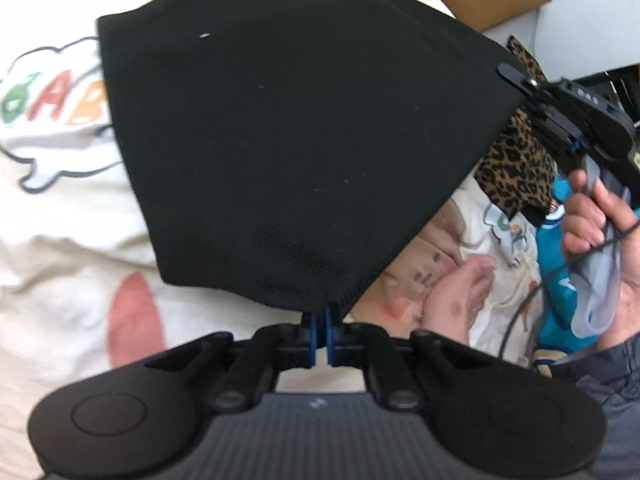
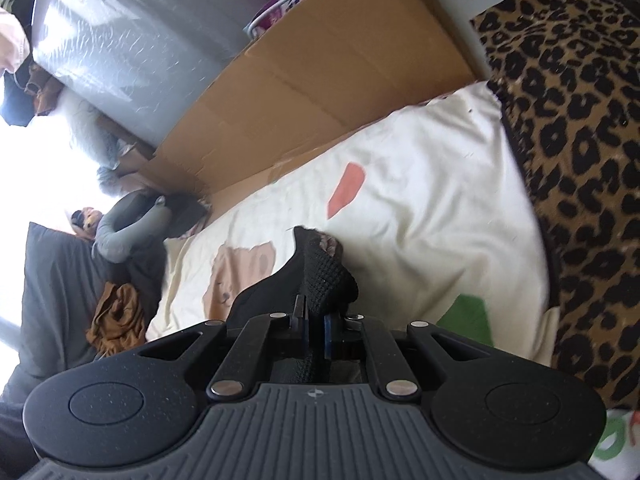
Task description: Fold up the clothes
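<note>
Black knit garment (image 1: 288, 152) held spread in the air over a bed with a cream cartoon-print sheet (image 1: 60, 240), pinched at two corners. Left gripper (image 1: 322, 320): fingers nearly closed, clamped on the near lower corner of the knit. Right gripper (image 1: 520, 80), seen at the far right edge of the left wrist view: fingers closed on the opposite corner; confirmed in the right wrist view by waffle-textured black cloth bunched between its blue-padded fingers (image 2: 330, 332). Leopard-print garment (image 2: 580, 160) lying on the sheet just beside, teal garment (image 1: 556, 280) below it, cardboard box (image 2: 320, 72) along the far side of the bed. Step judged in hand: carrying or stretching the cloth taut between both grips; whether doubled over already, not discernible. Next move, judged: keeping both pinches firm and level so the cloth lowers flat onto the sheet without sagging or twisting.
</note>
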Available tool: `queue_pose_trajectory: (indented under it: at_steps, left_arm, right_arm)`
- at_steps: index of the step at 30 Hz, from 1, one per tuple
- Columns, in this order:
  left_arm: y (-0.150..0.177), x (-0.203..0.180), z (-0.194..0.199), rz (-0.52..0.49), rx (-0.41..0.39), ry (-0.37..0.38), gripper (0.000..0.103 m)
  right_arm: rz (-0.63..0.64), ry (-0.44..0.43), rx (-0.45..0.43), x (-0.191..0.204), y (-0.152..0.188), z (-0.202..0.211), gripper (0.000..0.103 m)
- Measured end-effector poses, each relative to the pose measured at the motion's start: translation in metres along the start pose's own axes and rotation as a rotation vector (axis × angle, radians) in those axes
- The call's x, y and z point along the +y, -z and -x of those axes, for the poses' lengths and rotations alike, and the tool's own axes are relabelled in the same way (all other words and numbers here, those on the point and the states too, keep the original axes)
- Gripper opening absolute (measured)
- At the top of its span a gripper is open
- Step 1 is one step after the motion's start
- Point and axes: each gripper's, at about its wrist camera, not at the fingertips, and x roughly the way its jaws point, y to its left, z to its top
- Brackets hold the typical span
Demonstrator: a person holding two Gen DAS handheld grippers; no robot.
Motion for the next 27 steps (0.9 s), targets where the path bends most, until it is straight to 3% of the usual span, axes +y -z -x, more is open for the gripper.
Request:
queue_pose_trajectory:
  at_steps: [10, 17, 22, 24, 27]
  left_arm:
    - [0.01, -0.012, -0.022, -0.007, -0.005, 0.059, 0.005]
    - [0.022, -0.004, -0.037, 0.004, -0.01, 0.071, 0.006]
    - [0.028, -0.004, -0.046, -0.004, 0.109, 0.028, 0.006]
    - [0.026, -0.005, -0.035, -0.042, 0.125, 0.028, 0.008]
    - [0.014, -0.005, -0.013, -0.082, 0.136, 0.012, 0.024]
  right_arm:
    - [-0.042, 0.048, -0.036, -0.023, -0.018, -0.012, 0.005]
    - [-0.088, 0.137, -0.023, -0.054, -0.013, -0.029, 0.005]
    - [-0.125, 0.187, -0.039, -0.07, -0.004, -0.034, 0.008]
    - [-0.14, 0.206, -0.046, -0.076, -0.001, -0.036, 0.014]
    - [-0.165, 0.218, -0.076, -0.081, 0.002, -0.027, 0.021]
